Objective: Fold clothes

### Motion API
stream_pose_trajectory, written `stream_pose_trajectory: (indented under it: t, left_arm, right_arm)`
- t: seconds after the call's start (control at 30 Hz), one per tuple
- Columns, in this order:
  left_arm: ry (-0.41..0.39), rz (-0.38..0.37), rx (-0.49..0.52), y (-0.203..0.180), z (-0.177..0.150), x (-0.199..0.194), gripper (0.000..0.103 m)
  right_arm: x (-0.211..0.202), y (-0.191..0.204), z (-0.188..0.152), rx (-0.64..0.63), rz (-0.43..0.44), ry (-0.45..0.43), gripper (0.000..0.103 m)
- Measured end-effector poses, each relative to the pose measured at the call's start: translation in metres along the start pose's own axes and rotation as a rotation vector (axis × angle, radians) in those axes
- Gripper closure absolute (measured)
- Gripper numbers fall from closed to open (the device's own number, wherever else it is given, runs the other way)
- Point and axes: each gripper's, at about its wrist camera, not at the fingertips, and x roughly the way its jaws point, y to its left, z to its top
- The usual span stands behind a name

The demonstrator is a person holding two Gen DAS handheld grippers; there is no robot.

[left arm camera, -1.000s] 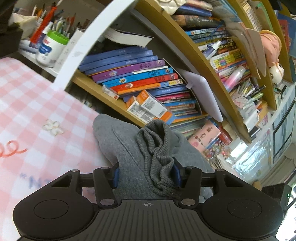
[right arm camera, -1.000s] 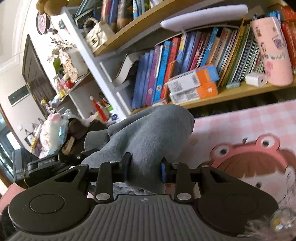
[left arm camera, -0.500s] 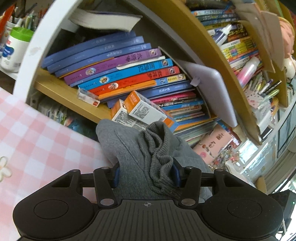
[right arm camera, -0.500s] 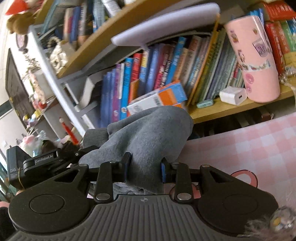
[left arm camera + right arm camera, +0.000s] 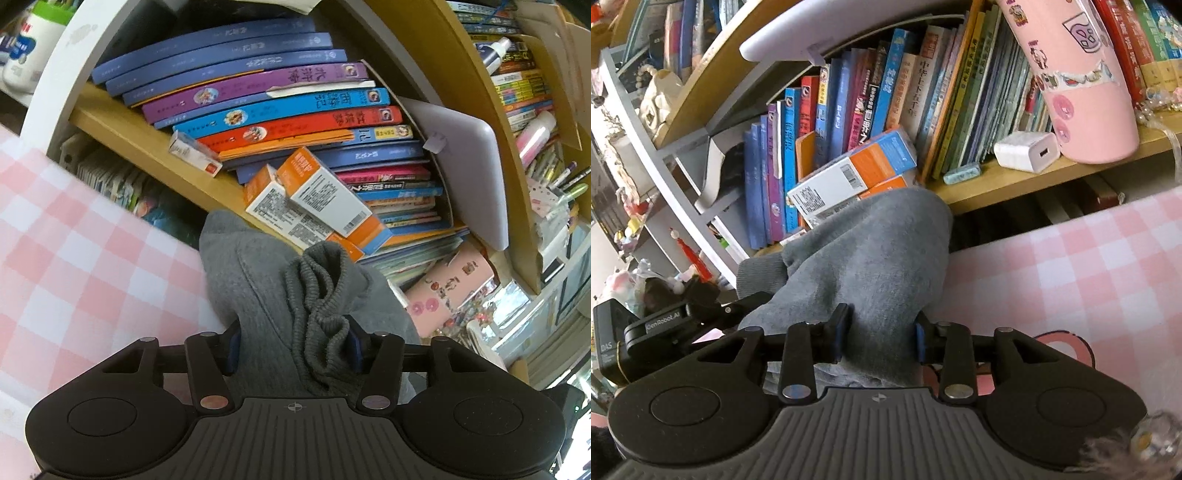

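Mid-fold, we'd say: the grey garment is bunched up and carried between both grippers, above the far edge of the pink checked counter, right in front of the bookshelf. No flat folded stack in view, so we judge the fold not finished; laying it down and squaring it is left.

Left gripper: fingers opening, ribbed cuff plus grey cloth bunched between them, pads touching the fabric on both sides, so we read it as a loosening hold. Right gripper: fingers opening too, a thick wad of the same garment between them, the left finger against the cloth, while a slim gap shows at the right one.

Pose: both grippers point forward and somewhat down toward the shelf, side by side; the left one shows at the left edge of the right wrist view. Orange-and-white boxes sit on the shelf just behind the cloth.
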Motion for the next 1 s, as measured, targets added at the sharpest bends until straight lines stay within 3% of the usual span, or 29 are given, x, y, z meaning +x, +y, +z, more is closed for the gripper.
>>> stream_pose_trajectory:
  t: [0.07, 0.17, 0.23, 0.3, 0.53, 0.87, 1.0]
  left_arm:
    - [-0.003, 0.009, -0.004, 0.001, -0.002, 0.0, 0.04]
    - [-0.03, 0.051, 0.013, -0.001, -0.005, -0.004, 0.022]
    - [-0.062, 0.071, 0.031, -0.003, -0.007, -0.012, 0.017]
    - [-0.098, 0.087, 0.051, -0.005, -0.01, -0.022, 0.012]
    - [-0.187, 0.102, 0.048, -0.008, -0.022, -0.065, 0.01]
    - [-0.22, 0.099, 0.131, -0.034, -0.063, -0.112, 0.006]
    - [-0.235, 0.097, 0.215, -0.054, -0.084, -0.126, 0.004]
  right_arm:
    - [0.001, -0.001, -0.002, 0.004, -0.015, 0.004, 0.063]
    - [-0.002, -0.003, -0.005, 0.006, -0.045, -0.01, 0.047]
    - [-0.008, -0.005, -0.007, 0.011, -0.063, -0.025, 0.034]
    - [-0.016, -0.006, -0.01, 0.017, -0.077, -0.037, 0.032]
    - [-0.048, 0.003, -0.028, 0.005, -0.078, -0.062, 0.03]
    - [-0.095, 0.044, -0.071, -0.105, -0.05, -0.05, 0.028]
    - [-0.115, 0.067, -0.091, -0.219, -0.11, -0.079, 0.024]
